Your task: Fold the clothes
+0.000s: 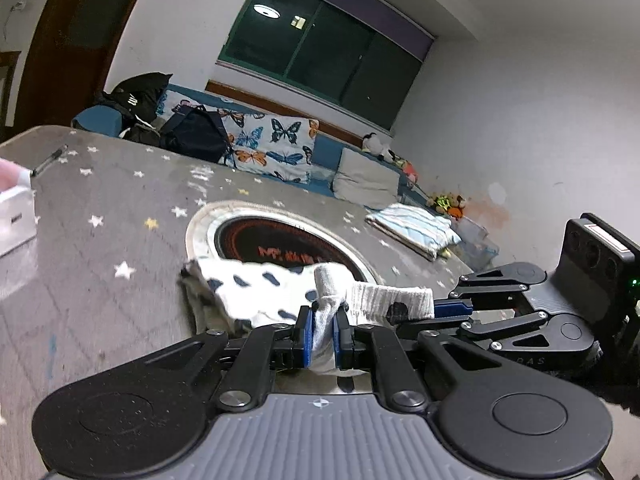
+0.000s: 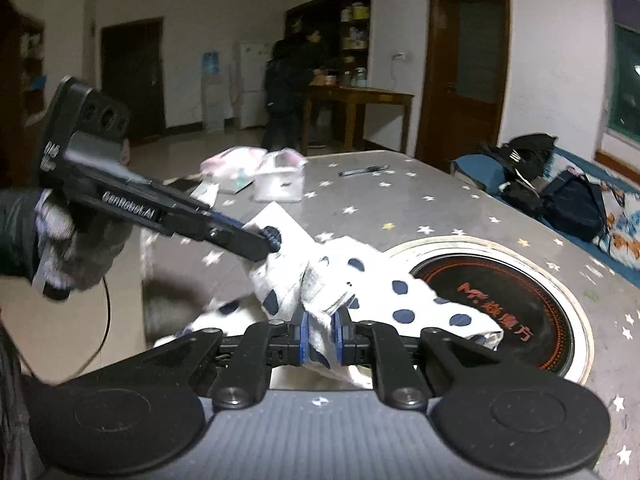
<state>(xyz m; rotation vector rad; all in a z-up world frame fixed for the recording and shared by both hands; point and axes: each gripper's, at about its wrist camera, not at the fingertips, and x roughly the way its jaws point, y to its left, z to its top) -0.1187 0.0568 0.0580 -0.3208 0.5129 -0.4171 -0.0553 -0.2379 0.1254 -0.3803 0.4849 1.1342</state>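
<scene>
A white garment with dark blue dots (image 1: 248, 292) lies bunched on the grey star-patterned table, partly over the round inset cooktop. My left gripper (image 1: 322, 330) is shut on a fold of it. My right gripper (image 2: 320, 338) is shut on another fold of the same garment (image 2: 384, 296). In the left wrist view the right gripper (image 1: 452, 308) comes in from the right, pinching the ribbed white edge. In the right wrist view the left gripper (image 2: 264, 246) reaches in from the left, held by a gloved hand.
A round black cooktop (image 1: 288, 248) sits in the table (image 1: 100, 200). A folded striped cloth (image 1: 416, 228) lies at the far table edge. A white box (image 2: 280, 184) and a pen (image 2: 364, 170) lie on the table. A person stands by a wooden table (image 2: 360, 98) behind.
</scene>
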